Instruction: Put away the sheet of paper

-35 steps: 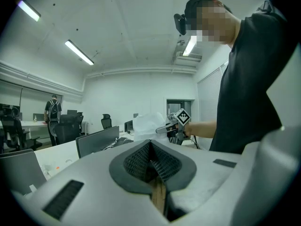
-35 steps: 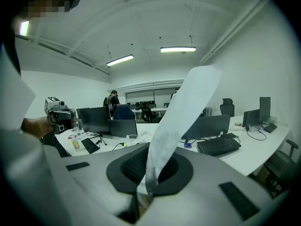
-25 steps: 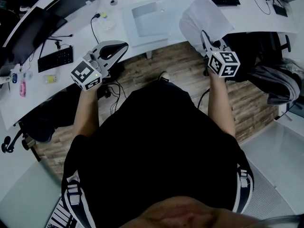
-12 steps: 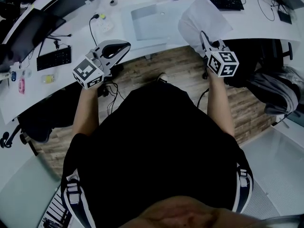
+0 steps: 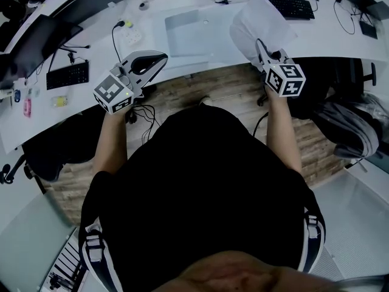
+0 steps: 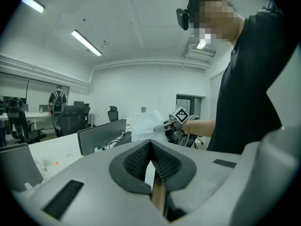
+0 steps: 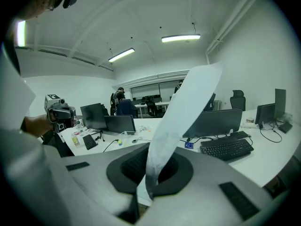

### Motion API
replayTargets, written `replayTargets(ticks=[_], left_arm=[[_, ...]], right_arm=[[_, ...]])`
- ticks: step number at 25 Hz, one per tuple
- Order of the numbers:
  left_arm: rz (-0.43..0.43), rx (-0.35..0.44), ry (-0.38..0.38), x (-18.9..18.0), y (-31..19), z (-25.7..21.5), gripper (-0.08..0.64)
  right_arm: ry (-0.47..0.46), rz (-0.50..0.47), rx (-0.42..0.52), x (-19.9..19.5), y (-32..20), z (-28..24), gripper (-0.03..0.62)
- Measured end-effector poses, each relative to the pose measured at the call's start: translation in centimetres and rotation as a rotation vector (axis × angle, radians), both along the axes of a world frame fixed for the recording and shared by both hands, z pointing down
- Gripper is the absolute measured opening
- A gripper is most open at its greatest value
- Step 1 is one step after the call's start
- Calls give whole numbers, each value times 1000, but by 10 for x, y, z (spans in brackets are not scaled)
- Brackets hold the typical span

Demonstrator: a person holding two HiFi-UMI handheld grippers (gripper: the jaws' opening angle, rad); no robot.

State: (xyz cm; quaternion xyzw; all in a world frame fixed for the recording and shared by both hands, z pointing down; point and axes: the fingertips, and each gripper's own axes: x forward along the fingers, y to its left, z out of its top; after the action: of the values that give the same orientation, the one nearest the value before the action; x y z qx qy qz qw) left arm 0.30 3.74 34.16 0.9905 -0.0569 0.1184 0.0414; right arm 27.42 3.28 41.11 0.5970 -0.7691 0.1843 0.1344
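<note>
White desk (image 5: 331, 35) curves ahead of both grippers. On the left, the left gripper (image 5: 159, 58) has its fingers pressed together with nothing between them, and it hangs idle at the desk's near edge. A pale flat tray (image 5: 185, 32) lies on the desk just beyond its fingertips and to their right.

Further right, the right gripper (image 5: 260, 44) is clamped on the sheet of paper (image 5: 261, 18). Its fingers pinch the sheet's lower edge, and the rest of the sheet rises up and away from the fingertips, slightly bowed and held clear above the desk. A black keyboard (image 5: 292, 5) lies beyond those fingertips, a little to their right.

I judge this to be the carrying step: the sheet is lifted and gripped but not yet set down anywhere. Where it belongs is not certain, though the tray to the left of the right fingers looks the likeliest place. The next move would call for bringing the sheet across and down flat over it. The pinch should stay firm until the limp paper is resting, and only then should the fingers part. The free left fingers could steady the loose edge.
</note>
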Motion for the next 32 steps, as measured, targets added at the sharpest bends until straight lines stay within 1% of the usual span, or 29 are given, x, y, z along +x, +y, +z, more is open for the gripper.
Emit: replayTargets(ticks=[8,14,19,24,32], left_arm=[[-36,-3,-11,27,-15,4,21],[-36,-3,-21,45,-21,5,21],[-50,-9,-19,52,-27,7,21],[-58,3,-12,58,-25,6,21],[-89,2,3,51,-22,3,21]], right_arm=[[-12,-27,-11,23,-14,10,15],[-31,-36,-20,38,-23,18,15],[-34,-48,-24,44,-30,20,15],[-26,-73,-40,45,-31,23,15],[-23,-107,-34,38,-34,20,15]])
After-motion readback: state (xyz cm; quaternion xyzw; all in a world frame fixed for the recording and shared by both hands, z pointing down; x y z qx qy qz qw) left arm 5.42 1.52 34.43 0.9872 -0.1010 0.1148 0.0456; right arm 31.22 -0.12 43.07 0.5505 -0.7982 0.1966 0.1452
